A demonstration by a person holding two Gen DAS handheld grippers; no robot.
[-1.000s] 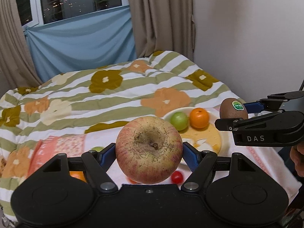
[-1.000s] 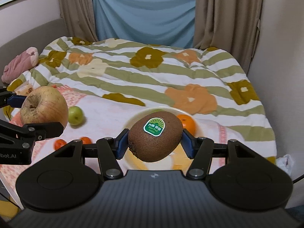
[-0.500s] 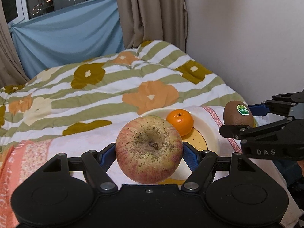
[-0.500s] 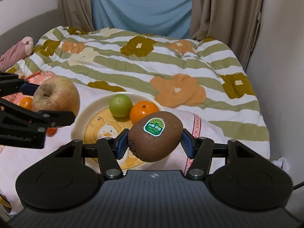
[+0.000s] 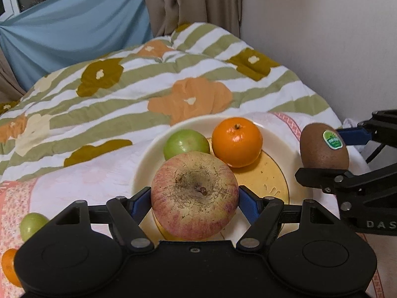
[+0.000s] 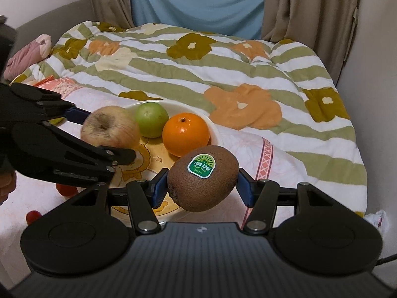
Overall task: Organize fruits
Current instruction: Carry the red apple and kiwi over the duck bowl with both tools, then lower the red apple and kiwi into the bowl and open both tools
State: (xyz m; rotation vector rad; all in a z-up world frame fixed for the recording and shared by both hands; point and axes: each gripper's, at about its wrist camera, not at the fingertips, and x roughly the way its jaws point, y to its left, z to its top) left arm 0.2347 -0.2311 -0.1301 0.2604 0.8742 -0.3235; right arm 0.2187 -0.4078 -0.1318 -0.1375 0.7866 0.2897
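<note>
My left gripper [image 5: 195, 198] is shut on a large red-yellow apple [image 5: 194, 195] and holds it low over the near left part of the cream plate [image 5: 146, 166]. The apple also shows in the right wrist view [image 6: 109, 129]. My right gripper [image 6: 202, 186] is shut on a brown kiwi [image 6: 202, 182] with a green sticker, just above the plate's near right edge [image 6: 215, 134]. The kiwi also shows in the left wrist view [image 5: 322, 146]. On the plate lie a green fruit [image 5: 186, 144] and an orange [image 5: 237, 141].
The plate sits on a pink-white cloth [image 5: 86, 171] over a flowered striped quilt [image 5: 173, 87]. Left of the plate lie another green fruit [image 5: 32, 226], an orange [image 5: 8, 265] and small red fruits [image 6: 33, 217]. A wall [image 5: 322, 37] stands at the right.
Both grippers have moved forward and down toward the plate with their fruit. The apple now hangs over the plate beside the green fruit, and the kiwi is closer to the plate's edge.
</note>
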